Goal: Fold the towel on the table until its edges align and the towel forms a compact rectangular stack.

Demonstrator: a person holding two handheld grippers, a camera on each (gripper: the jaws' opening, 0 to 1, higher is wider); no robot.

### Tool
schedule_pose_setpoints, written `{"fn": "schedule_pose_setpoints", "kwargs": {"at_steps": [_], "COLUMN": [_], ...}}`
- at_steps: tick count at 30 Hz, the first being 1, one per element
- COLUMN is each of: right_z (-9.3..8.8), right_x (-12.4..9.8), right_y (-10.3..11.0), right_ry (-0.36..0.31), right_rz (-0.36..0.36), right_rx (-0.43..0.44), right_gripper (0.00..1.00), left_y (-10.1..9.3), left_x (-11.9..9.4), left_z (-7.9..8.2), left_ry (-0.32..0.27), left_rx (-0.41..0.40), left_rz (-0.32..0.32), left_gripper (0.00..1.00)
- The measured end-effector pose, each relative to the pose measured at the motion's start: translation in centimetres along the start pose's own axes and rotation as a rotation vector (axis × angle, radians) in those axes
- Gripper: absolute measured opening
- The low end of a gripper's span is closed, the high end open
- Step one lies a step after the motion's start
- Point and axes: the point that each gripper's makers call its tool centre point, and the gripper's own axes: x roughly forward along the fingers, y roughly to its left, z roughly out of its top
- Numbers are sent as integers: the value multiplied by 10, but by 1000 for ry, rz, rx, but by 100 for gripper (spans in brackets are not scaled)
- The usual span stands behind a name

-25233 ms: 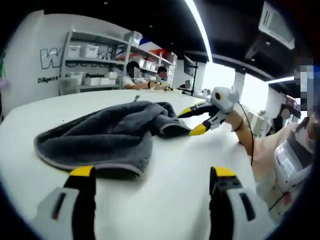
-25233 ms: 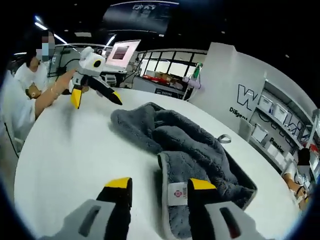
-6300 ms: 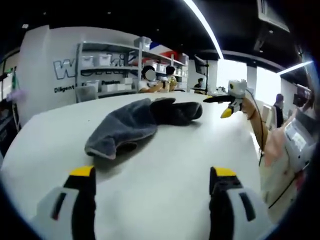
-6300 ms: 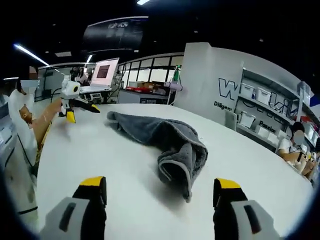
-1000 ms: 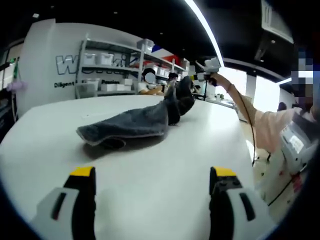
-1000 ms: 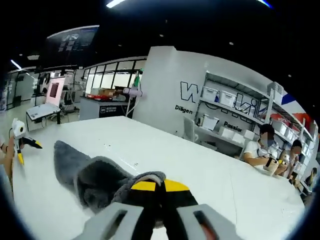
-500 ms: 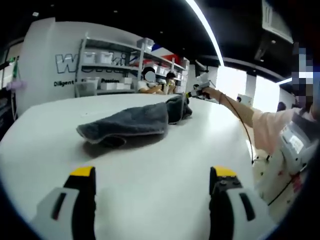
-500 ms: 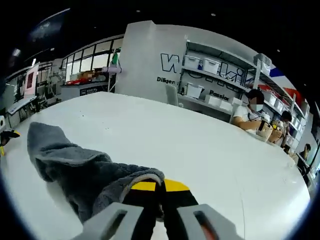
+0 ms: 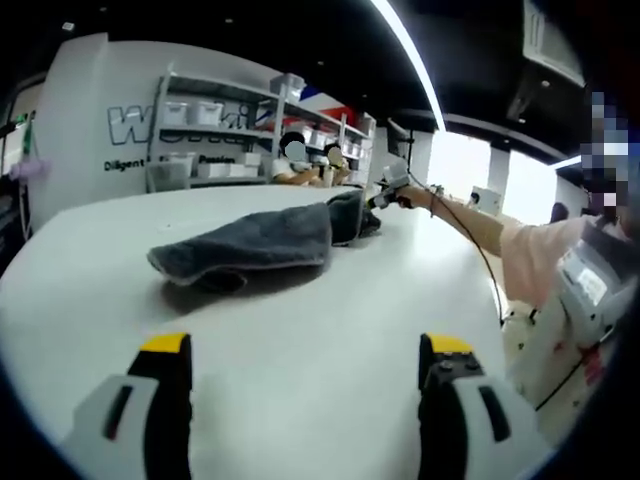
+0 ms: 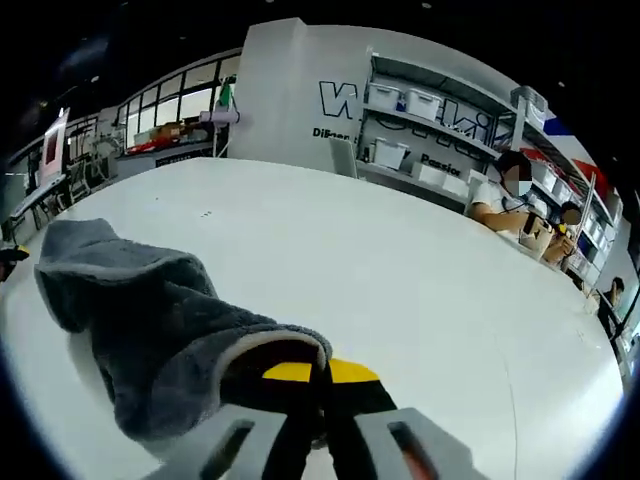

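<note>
Left gripper (image 9: 302,350): held low over the near part of the white table (image 9: 300,300), jaws spread wide with nothing between them, yellow tips pointing toward the towel (image 9: 250,240). It does not touch the table or the cloth.

Right gripper (image 10: 308,372): jaws pressed together on a light-trimmed edge of the towel (image 10: 150,320), holding that edge just above the tabletop (image 10: 420,290). In the left gripper view the same tool (image 9: 390,185) appears at about 1 o'clock, at the far end of the cloth, carried by an outstretched forearm (image 9: 470,225) in a light sleeve.

Towel position: in the left gripper view it lies as a long, low grey roll across the middle of the table, toward 11 o'clock from the left jaws, well apart from them. In the right gripper view it runs from the jaws toward 9 o'clock and ends in a bunched fold.

Limits of view: the gripped edge is partly covered by the right jaws, so how much cloth is clamped cannot be told. The layering of the folds is hard to make out. Shelving (image 9: 215,130) with bins and seated people (image 10: 500,205) stand behind the table; the wall lettering is partly blocked.

Change from earlier: one second ago the held end was lifted well above the table; it is now lowered close to the surface, and the cloth lies flatter and longer. The left gripper has stayed open in nearly the same place. Compared with 25 seconds ago, the towel is narrower and no longer a wide crumpled sheet.
</note>
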Motion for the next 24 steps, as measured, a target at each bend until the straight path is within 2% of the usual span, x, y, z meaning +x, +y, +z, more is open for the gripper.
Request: {"fn": "schedule_pose_setpoints", "kwargs": {"at_steps": [4,7,9,12,18,21,24], "right_z": [-5,-4,0,7,20,21,19], "right_x": [2,-1,-6,-17,-49,-61,-73], "right_y": [1,3,-2,-4,-7,-3,18], "right_ry": [12,-3,-16,-26,-54,-50,-63], "right_rz": [2,-2,-29,-56,-99,-81,-1], "right_rx": [-2,-9,-7,-22,-80,-94,-118], "right_gripper": [3,5,11,26,34,44,53], "left_y": [-1,-2,-2,-2,-5,-7,-7], "left_x": [-1,-1,0,1,1,2,2], "left_z": [2,0,-2,-2,2,3,3], "left_ry": [-2,2,6,7,0,-2,2], "left_rx": [3,0,-3,-8,-3,1,2], "left_rz": [0,-4,-7,-7,-11,-15,-16], "left_gripper": [99,99,99,99,99,99,99]}}
